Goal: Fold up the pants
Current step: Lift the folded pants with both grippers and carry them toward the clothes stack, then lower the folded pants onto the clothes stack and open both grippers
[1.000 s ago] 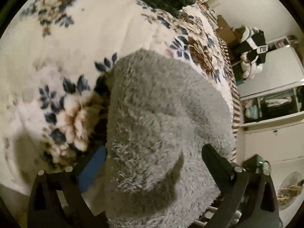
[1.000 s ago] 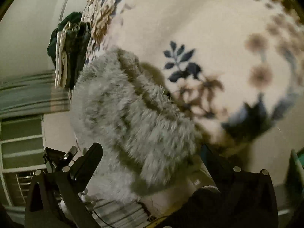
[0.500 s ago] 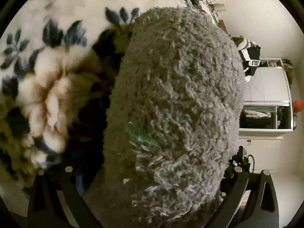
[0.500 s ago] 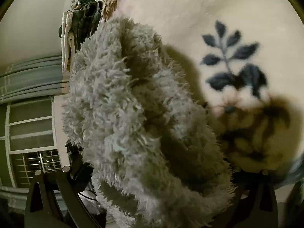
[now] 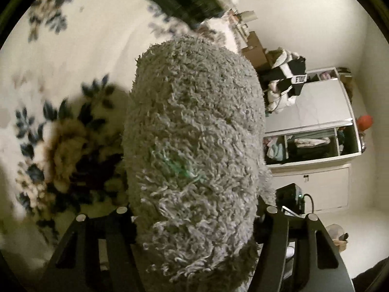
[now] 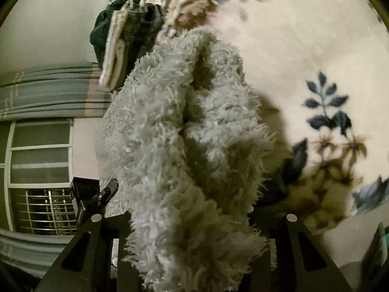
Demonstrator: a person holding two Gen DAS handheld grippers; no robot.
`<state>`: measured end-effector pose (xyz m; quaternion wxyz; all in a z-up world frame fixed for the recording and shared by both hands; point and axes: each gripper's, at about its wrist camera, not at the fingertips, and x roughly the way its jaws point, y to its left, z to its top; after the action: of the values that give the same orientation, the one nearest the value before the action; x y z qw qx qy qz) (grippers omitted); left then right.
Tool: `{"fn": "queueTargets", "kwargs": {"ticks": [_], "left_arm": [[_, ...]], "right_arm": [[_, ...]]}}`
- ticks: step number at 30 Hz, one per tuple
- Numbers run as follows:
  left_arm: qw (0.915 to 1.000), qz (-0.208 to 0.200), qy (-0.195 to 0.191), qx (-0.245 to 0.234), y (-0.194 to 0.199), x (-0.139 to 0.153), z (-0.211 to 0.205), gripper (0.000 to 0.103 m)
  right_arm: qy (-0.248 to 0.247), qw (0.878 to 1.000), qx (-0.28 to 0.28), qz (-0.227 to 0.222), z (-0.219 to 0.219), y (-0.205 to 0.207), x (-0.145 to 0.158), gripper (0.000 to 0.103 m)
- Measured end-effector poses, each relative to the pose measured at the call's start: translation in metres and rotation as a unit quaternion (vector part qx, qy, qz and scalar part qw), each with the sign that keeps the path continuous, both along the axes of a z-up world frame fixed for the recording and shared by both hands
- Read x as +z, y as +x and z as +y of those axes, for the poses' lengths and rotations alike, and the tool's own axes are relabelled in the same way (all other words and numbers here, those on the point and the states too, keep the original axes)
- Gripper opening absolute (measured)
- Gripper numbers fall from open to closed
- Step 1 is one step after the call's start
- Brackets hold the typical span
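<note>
Both tools now grip the grey fleece pants (image 5: 194, 146). A second ago the left tool (image 5: 194, 221) sat with its fingers spread wide on either side of the fabric, and the right tool (image 6: 192, 221) likewise straddled the garment without pinching it. Half a second ago the fleece had swelled to fill the gap in each view. Now the fingers of both tools are drawn in against the pile, which bulges out above them, so each tool reads as clamped on a bunched edge of the pants.

The garment has also come up. Earlier it lay spread on the floral blanket (image 5: 73, 56) covering the bed; now it hangs forward from the fingers as a thick roll, and in the right wrist view the fleece (image 6: 194, 133) shows a deep crease running down its middle, casting a shadow on the blanket beside it. The blanket pattern is smeared, which suggests the tools are in motion.

For the task, this looks like the grasp-and-lift that opens a fold: the held edge seems ready to be carried across and laid over the rest of the garment. How much of the pants lies on the bed cannot be seen.
</note>
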<state>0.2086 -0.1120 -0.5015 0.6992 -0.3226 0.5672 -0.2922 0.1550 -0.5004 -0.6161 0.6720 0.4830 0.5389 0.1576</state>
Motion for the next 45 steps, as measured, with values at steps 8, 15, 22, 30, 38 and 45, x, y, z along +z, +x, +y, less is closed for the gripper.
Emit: {"fn": "queueTargets", "kwargs": {"ticks": [8, 15, 22, 30, 38, 45], "left_arm": [[0.9983, -0.05, -0.018, 0.022, 0.065, 0.105, 0.012, 0.061], [0.9939, -0.09, -0.041, 0.048, 0.197, 0.164, 0.035, 0.061], [0.9919, -0.112, -0.033, 0.052, 0.375, 0.173, 0.062, 0.061], [0.9976, -0.048, 0.036, 0.034, 0.5, 0.093, 0.086, 0.062], [0.9902, -0.045, 0.128, 0.033, 0.486, 0.078, 0.093, 0.075], [0.9503, -0.107, 0.29, 0.038, 0.437, 0.121, 0.077, 0.093]], "right_arm": [[-0.018, 0.998, 0.024, -0.055, 0.012, 0.073, 0.113, 0.04], [-0.035, 0.993, 0.017, -0.113, 0.043, 0.218, 0.205, 0.04], [-0.041, 0.99, 0.003, -0.133, 0.085, 0.392, 0.233, 0.04], [-0.058, 0.995, -0.008, -0.082, 0.117, 0.53, 0.168, 0.04], [-0.149, 0.988, 0.027, -0.036, 0.117, 0.533, 0.15, 0.077], [-0.349, 0.936, 0.048, -0.031, 0.129, 0.489, 0.206, 0.097]]}}
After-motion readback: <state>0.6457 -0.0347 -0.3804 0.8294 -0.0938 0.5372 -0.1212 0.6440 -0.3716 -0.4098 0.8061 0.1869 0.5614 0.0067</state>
